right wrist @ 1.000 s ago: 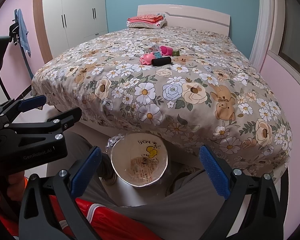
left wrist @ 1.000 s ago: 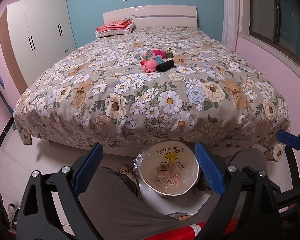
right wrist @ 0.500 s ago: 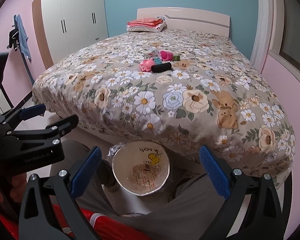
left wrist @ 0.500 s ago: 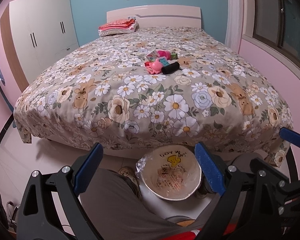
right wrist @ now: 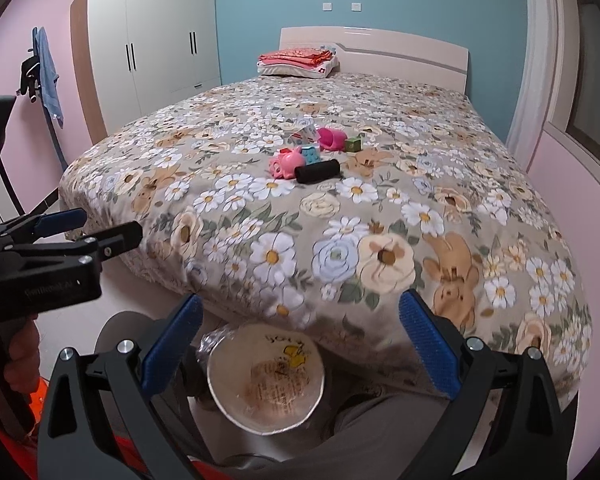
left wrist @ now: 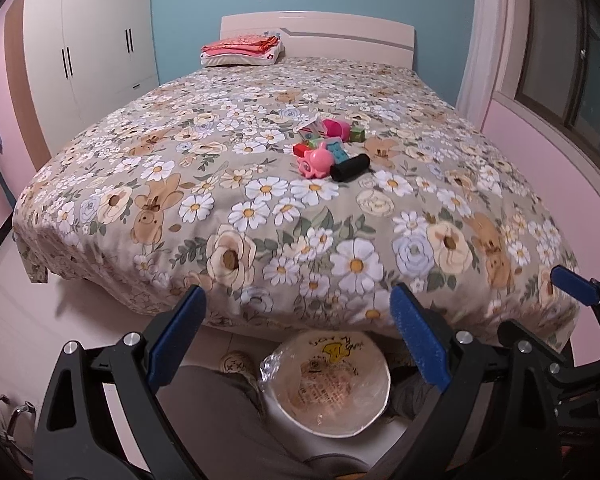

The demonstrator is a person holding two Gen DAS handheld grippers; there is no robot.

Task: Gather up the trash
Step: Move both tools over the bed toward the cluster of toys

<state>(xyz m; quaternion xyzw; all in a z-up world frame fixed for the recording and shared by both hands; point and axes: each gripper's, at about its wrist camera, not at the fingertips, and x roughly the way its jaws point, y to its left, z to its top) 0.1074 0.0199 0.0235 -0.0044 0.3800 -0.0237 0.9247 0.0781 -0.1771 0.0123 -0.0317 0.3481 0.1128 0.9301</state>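
A bedroom with a blue back wall and pink side walls was seen in both views, a flowered bed (left wrist: 284, 208) filling most of it. At far left a white wardrobe (left wrist: 88, 44) was set against the wall. Folded red bedding (left wrist: 242, 50) was laid on a pillow at the headboard. Right of the bed's centre a small heap of trash (left wrist: 330, 152) was gathered: a pink toy (left wrist: 314, 162), a black roll (left wrist: 350, 167) touching it, a printed carton (left wrist: 312, 130), a pink cup (left wrist: 336, 129) and a green block (left wrist: 357, 134) just behind. On the floor at the foot of the bed, between the person's legs, a lined bin (left wrist: 328, 384) was placed, mouth up.

The left tool (left wrist: 296, 344) was held open above the bin, nothing between its blue pads. The right tool (right wrist: 298, 346) was likewise held wide open and empty, well short of the trash; in its view the left tool (right wrist: 102, 226) was seen at the left edge.
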